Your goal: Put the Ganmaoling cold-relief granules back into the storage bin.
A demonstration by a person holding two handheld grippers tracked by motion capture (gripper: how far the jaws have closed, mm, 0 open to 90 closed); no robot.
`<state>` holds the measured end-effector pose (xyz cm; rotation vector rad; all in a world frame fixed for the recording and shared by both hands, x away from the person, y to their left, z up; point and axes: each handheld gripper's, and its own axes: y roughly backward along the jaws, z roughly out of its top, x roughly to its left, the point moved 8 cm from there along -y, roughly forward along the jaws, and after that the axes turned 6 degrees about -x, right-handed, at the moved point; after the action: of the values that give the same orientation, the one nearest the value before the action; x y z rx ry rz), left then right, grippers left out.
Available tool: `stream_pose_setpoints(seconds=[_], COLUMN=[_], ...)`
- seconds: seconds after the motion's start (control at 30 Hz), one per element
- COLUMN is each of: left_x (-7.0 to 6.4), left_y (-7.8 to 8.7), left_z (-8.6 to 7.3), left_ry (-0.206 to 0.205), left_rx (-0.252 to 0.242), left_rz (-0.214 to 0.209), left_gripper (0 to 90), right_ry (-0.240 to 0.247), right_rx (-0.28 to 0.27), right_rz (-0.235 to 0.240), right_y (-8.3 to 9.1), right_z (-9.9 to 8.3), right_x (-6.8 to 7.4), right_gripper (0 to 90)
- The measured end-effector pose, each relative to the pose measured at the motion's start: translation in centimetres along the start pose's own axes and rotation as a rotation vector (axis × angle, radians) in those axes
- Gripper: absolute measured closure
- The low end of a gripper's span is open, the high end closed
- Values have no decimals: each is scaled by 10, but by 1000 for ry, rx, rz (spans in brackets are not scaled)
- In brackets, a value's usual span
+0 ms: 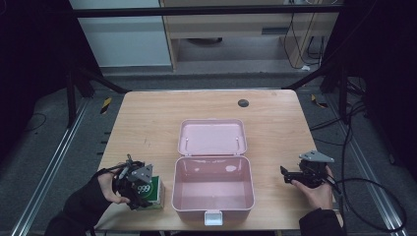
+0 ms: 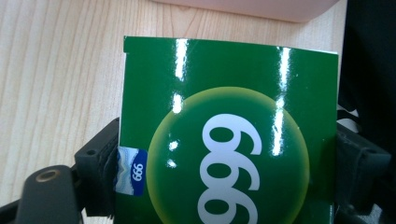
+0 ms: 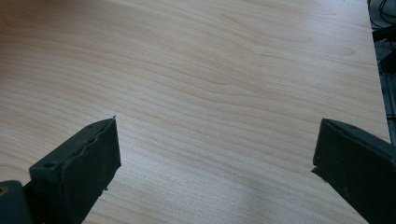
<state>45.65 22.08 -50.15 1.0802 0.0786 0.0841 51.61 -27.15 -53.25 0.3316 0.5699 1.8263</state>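
Observation:
A green carton (image 1: 153, 192) with a yellow circle and white digits stands near the table's front left edge. My left gripper (image 1: 140, 192) is shut on it; in the left gripper view the black jaws press the carton (image 2: 229, 116) on both sides, so the gripper (image 2: 229, 156) grips its lower part. An open pink plastic box (image 1: 175, 196) sits at the middle front, its lid (image 1: 212, 137) laid back flat, and nothing shows inside it. My right gripper (image 1: 286, 174) rests low at the right of the box, open, its gripper (image 3: 215, 154) over bare wood.
The wooden table (image 1: 147, 123) has a small black round disc (image 1: 243, 103) near its far edge. A white latch (image 1: 213, 217) juts from the pink box's front wall. Cables trail from the right gripper off the table's right edge.

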Motion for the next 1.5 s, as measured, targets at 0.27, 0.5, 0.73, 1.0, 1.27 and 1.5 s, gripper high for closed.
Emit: stream_pose_setpoints(seconds=[0.27, 0.5, 0.73, 1.0, 1.27, 1.5], left_x=[0, 0, -3, -7, -11, -13], left_y=[22, 35, 51, 62, 76, 84], left_z=[9, 18, 29, 37, 51, 62], left_ry=[13, 12, 11, 15, 11, 0], left_rx=[-30, -45, -71, -78, -89, -96], left_rz=[21, 36, 47, 39, 39, 36], left_gripper=[146, 146, 146, 146, 146, 146], right_ry=[2, -12, -10, -12, -11, -12], right_rx=[-1, -1, -2, -1, -3, -2], right_rz=[1, 10, 8, 9, 9, 10], right_y=[0, 1, 1, 1, 1, 1], right_z=[0, 0, 0, 0, 0, 0], right_x=[0, 2, 1, 2, 2, 2], right_gripper=[12, 26, 26, 26, 26, 26])
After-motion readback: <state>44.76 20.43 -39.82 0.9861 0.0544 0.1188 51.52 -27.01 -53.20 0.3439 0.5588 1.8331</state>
